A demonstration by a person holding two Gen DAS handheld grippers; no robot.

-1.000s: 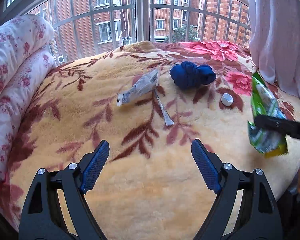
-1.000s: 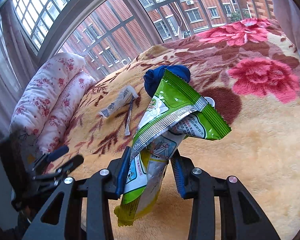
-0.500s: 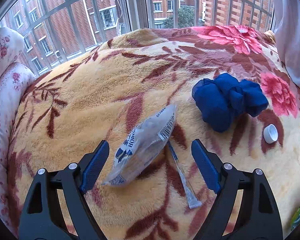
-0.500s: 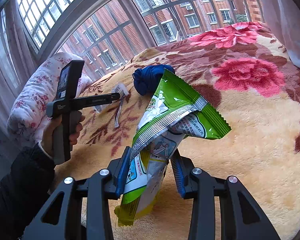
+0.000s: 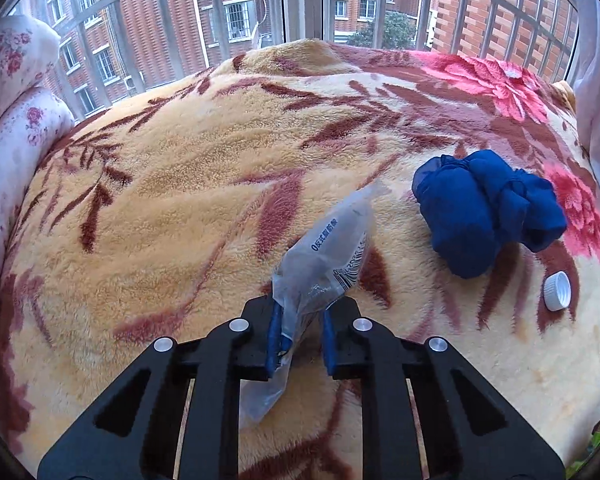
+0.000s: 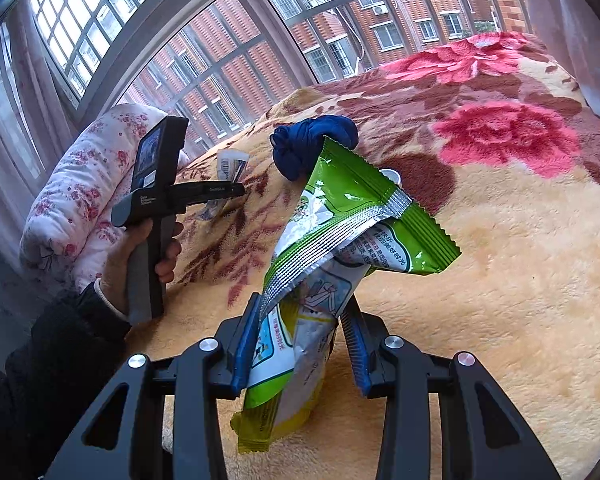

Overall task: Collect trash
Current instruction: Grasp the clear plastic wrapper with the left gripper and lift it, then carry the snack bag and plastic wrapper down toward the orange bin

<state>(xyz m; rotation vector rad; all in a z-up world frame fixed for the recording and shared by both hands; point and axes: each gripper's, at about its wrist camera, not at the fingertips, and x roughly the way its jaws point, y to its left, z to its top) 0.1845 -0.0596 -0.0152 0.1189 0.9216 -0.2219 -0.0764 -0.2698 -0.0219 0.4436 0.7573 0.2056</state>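
My left gripper (image 5: 299,328) is shut on a clear plastic wrapper (image 5: 324,256) with a barcode, which sticks up and forward from the jaws over the floral blanket (image 5: 172,208). The same gripper (image 6: 236,190) and wrapper (image 6: 230,166) show in the right wrist view. My right gripper (image 6: 300,344) is shut on a green snack bag (image 6: 352,224) held above the blanket. A white bottle cap (image 5: 557,291) lies on the blanket to the right; its edge peeks behind the bag (image 6: 390,175).
A bundle of blue cloth (image 5: 484,208) lies on the blanket just right of the wrapper. A rolled floral quilt (image 5: 8,120) lines the left side. A barred window (image 5: 300,4) stands behind the bed, a white curtain (image 5: 596,80) at right.
My left gripper moved forward over the wrapper and closed on it, lifting it off the blanket. The thin silver strip beside it is out of sight. The right gripper kept holding the green bag.
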